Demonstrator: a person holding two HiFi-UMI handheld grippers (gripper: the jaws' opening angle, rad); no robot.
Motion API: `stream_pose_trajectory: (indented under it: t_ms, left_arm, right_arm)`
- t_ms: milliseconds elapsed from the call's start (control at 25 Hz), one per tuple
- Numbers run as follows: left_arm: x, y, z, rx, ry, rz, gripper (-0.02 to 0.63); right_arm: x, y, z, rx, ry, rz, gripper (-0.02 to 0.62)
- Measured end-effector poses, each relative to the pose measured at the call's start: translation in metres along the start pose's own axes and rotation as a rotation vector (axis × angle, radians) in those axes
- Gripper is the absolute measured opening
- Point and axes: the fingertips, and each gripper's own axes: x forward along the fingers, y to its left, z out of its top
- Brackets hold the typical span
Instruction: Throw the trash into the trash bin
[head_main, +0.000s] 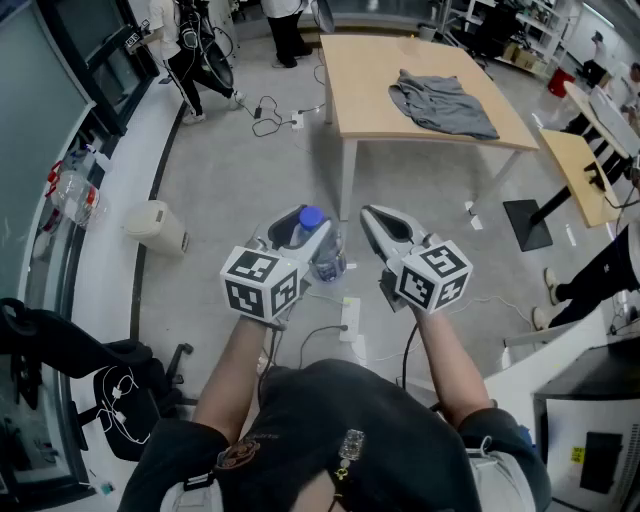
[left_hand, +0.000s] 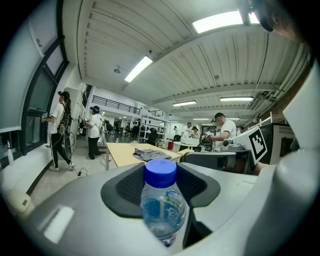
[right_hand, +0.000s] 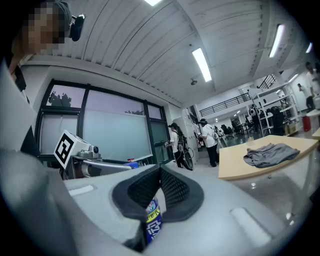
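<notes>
left tool (head_main: 308, 225): nearest thing, held out in front of the body and clenched on a water bottle, so it's definitely loaded.
water bottle (left_hand: 162, 205): clear plastic with a blue cap, upright between the pads with the cap end up. Looks nearly empty, so it should be light and a bit squishy.
right tool (head_main: 372, 216): just right of the left one, pointing roughly level. Its pads meet at the tips and pinch a small scrap lower down.
scrap (right_hand: 151, 220): blue printed wrapper or label, only a sliver showing, can't read what it is.
floor (head_main: 240, 170): grey, with a power strip (head_main: 348, 320) and cables right under the tools.
trash bin (head_main: 155, 226): small beige one on the floor by the left wall, well apart from both tools and a bit farther out. Its top looks closed from here, though I can't really tell how it opens.
worktop (head_main: 370, 90): far side, wooden, with a grey cloth (head_main: 440, 103) lying on it.
people: a few standing at the far end.
step: I'd say carrying, with trash in both tools and nothing dropped yet.
next move: turn left, walk to the bin, get each tool over the opening and deal with the lid before letting go.
</notes>
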Motion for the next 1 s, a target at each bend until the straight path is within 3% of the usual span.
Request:
stream_pose_trajectory:
  t_ms: [640,1000]
  left_arm:
    - [-0.017,0.002,-0.001,-0.006,-0.003,0.054,0.204]
    - [-0.063,0.042,-0.017,-0.053,-0.002,0.201,0.204]
  right_arm:
    - [-0.002,0.009,-0.002,0.023,0.006,0.027,0.003]
    - [0.032,0.041,-0.015,0.024,0.057,0.151,0.003]
